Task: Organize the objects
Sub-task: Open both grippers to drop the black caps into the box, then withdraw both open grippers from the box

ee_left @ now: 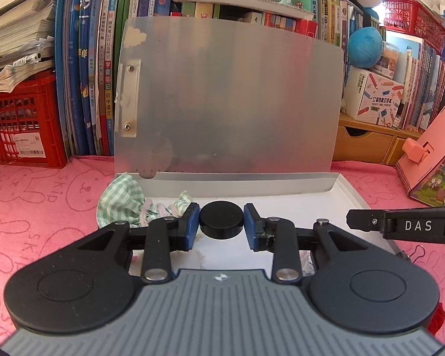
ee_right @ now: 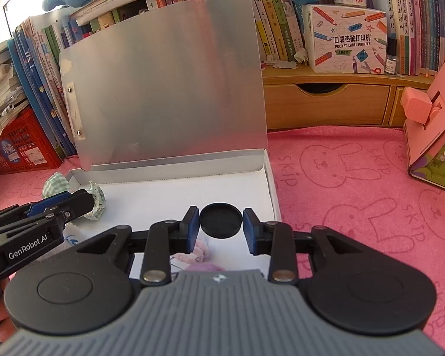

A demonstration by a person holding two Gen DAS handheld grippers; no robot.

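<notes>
Low centre in the left wrist view, the left gripper (ee_left: 221, 222) is clamped on a black puck (ee_left: 221, 219), flat face up. In the right wrist view the right gripper (ee_right: 221, 222) is clamped on a thin black lid (ee_right: 221, 220), hollow side up. Both hang over the open white box (ee_right: 270, 175). A green checked cloth (ee_left: 120, 198) lies at its left corner. Behind, the translucent flap (ee_left: 231, 98) stands upright against the books (ee_left: 86, 68).

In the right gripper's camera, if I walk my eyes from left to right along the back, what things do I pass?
Red crate → open box's grey lid → wooden drawer → pink stand.
</notes>
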